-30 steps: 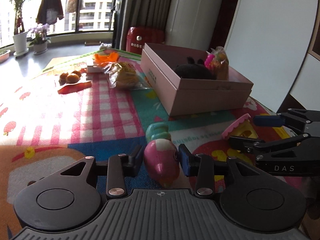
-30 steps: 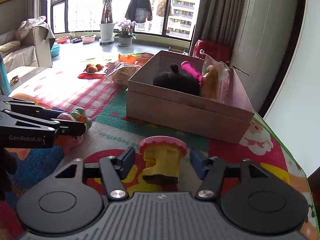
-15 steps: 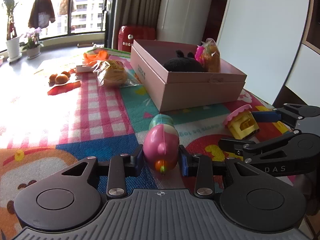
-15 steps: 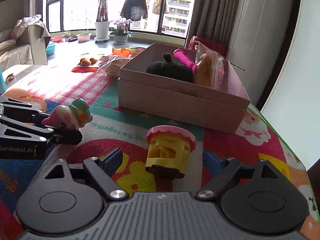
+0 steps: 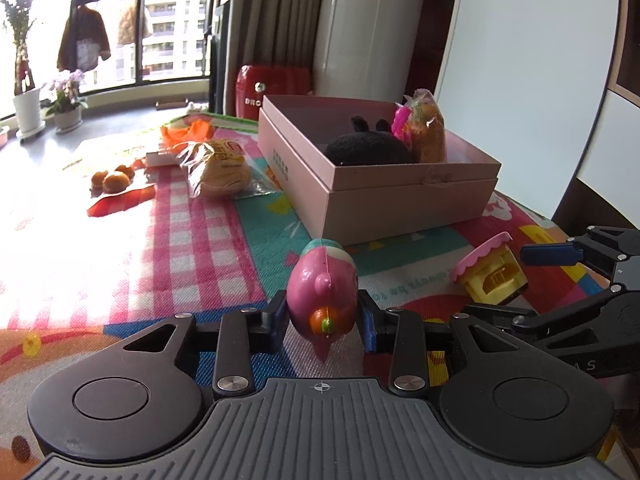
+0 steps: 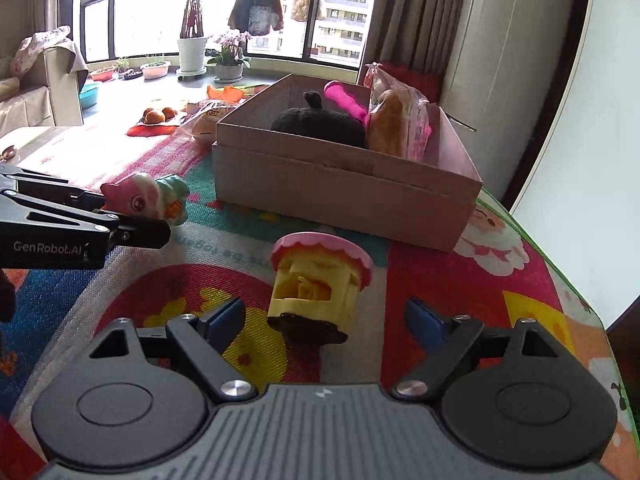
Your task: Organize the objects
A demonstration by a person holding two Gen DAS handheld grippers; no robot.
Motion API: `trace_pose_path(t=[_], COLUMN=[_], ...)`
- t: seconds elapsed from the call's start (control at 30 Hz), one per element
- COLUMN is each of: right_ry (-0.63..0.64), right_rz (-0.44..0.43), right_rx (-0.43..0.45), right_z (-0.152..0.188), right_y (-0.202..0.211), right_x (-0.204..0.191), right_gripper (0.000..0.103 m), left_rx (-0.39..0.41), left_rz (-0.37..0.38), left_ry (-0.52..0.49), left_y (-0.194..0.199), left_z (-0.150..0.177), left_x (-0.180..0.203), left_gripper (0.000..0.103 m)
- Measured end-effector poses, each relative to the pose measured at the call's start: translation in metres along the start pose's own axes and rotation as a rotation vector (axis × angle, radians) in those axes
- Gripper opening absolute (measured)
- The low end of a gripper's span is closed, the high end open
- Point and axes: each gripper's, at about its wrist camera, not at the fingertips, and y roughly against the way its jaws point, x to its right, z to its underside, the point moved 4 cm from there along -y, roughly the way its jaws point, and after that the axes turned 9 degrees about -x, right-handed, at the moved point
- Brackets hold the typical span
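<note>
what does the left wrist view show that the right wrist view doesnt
Only the left wrist view shows the left tool from behind, closed on the pink toy, and the bagged bun in full. Only the right wrist view shows the toy's face, the right tool open around the yellow toy house, and the armchair. Both show the pink box holding a black plush.

Home living room, bay window (image 6: 208, 4) facing apartment blocks, potted plants (image 6: 230, 56), draped armchair (image 6: 44, 80), curtains (image 5: 276, 16)
</note>
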Motion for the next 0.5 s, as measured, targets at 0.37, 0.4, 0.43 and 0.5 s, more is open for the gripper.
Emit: trace_pose_path(t=[0.37,0.4,0.43,0.5], right_ry=[-0.053,-0.052,-0.054,-0.052], right_rz=[-0.030,-0.027,-0.021,-0.011], right_rx=[0.003,-0.005,-0.001,0.020], right_z=[-0.021,-0.023,-0.023,-0.020], right_y=[-0.010,-0.009,-0.005,0.006], right_x=[0.003,0.002,0.001,0.000], right_gripper=[0.056,0.056,0.056,0.056], left_rx=[0.017,0.020,0.021,0.011], left_rz=[-0.017,-0.011,0.002,0.029], left_ry=[-0.013,-0.014,-0.014,-0.019], left_y=[-0.008,-0.006,-0.003,0.001], left_z=[-0.014,-0.015,-0.016,-0.014], left_x=[0.007,0.009,0.011,0.014], left_gripper=[0.038,0.038,0.038,0.037])
